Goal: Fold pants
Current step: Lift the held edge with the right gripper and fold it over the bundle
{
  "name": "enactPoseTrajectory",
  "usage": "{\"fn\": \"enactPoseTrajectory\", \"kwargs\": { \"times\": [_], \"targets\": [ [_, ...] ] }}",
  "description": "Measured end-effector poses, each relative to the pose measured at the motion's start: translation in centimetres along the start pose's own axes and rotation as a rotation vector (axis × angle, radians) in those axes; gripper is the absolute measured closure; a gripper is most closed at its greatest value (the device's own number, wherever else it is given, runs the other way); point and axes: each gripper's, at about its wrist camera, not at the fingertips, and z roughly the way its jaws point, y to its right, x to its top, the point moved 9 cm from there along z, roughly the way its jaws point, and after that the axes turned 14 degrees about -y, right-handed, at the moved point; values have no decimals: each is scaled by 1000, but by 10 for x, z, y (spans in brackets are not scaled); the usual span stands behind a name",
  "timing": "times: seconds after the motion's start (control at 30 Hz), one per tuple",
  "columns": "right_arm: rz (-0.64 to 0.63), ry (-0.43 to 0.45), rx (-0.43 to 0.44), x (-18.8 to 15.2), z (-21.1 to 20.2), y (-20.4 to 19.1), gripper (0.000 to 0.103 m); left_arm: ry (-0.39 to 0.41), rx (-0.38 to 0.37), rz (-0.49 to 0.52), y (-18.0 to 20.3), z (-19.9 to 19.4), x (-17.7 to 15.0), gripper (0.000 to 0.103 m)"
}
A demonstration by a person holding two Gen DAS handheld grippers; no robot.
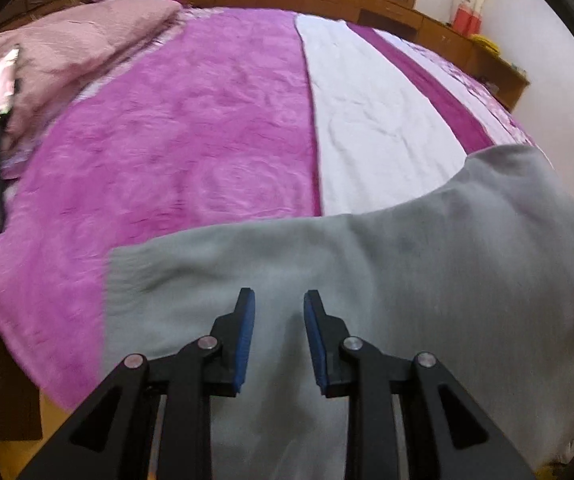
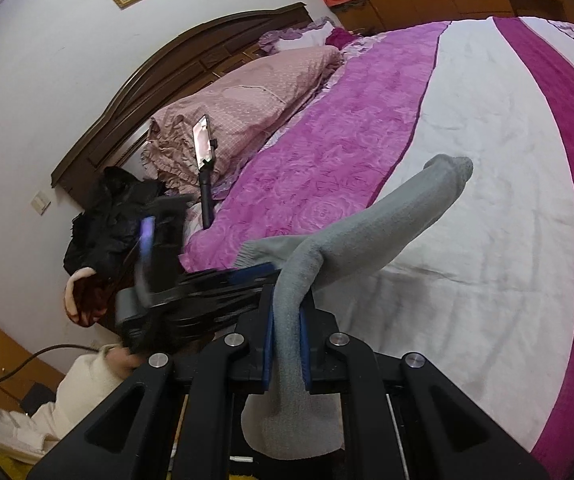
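1. The right gripper (image 2: pixel 287 344) pinches a bunched fold of the grey pants (image 2: pixel 367 220), so the cloth rises off the bed (image 2: pixel 487 200) and arches forward past its tips.
2. The left gripper (image 1: pixel 279 320) hovers with its jaws parted and holding nothing; the pants (image 1: pixel 367 280) lie spread just beneath and ahead of it, likely awaiting a second grip.
3. A phone on a stand (image 2: pixel 203 144) leans on the pillow (image 2: pixel 255 92), far left of both.

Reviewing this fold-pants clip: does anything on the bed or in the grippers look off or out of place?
Yes. A phone on a selfie stick leans against the pink pillow. The right gripper pinches the grey pants bunched into a rope; the left gripper is open.
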Motion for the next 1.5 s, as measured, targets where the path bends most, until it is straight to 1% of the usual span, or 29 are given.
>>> {"fn": "enactPoseTrajectory", "kwargs": {
  "times": [0.03, 0.1, 0.2, 0.27, 0.37, 0.43, 0.5, 0.6, 0.67, 0.73, 0.93, 1.07, 1.2, 1.27, 1.33, 1.47, 1.5],
  "targets": [
    [-1, -1, 0, 1, 0, 0, 100, -17, 3, 13, 4, 11, 3, 77],
    [2, -7, 2, 2, 2, 1, 100, -46, 43, 25, 5, 26, 5, 77],
    [0, -16, 15, 6, 6, 0, 100, -28, 38, 26, 5, 21, 4, 77],
    [-20, -23, 21, 11, 9, -5, 100, -5, 52, 15, -5, 7, 4, 77],
    [-59, -41, 41, 22, 16, -19, 100, 35, 92, -7, -29, -18, 3, 77],
    [-83, -51, 60, 28, 21, -29, 100, 60, 128, -33, -51, -36, 0, 77],
    [-98, -61, 85, 35, 29, -41, 100, 68, 172, -64, -76, -47, -4, 76],
    [-103, -60, 100, 45, 42, -55, 100, 62, 217, -123, -110, -52, -8, 75],
    [-104, -65, 115, 51, 52, -65, 100, 50, 220, -161, -127, -50, -13, 75],
    [-109, -81, 126, 56, 65, -75, 100, 43, 205, -192, -140, -47, -16, 75],
    [-74, -173, 188, 69, 120, -99, 100, 29, 182, -237, -162, -38, -22, 75],
    [-66, -213, 179, 71, 153, -106, 100, 16, 195, -240, -169, -35, -28, 75],
    [-57, -260, 152, 68, 184, -108, 99, 10, 191, -263, -178, -34, -33, 75],
    [-52, -285, 142, 67, 195, -108, 94, 9, 198, -273, -182, -35, -35, 75],
    [-28, -296, 134, 66, 200, -106, 92, 15, 199, -276, -185, -39, -36, 75],
    [-15, -289, 184, 63, 190, -106, 86, 29, 208, -280, -191, -51, -36, 75],
    [-20, -286, 186, 63, 187, -107, 85, 32, 210, -280, -191, -54, -36, 75]
  ]
}}
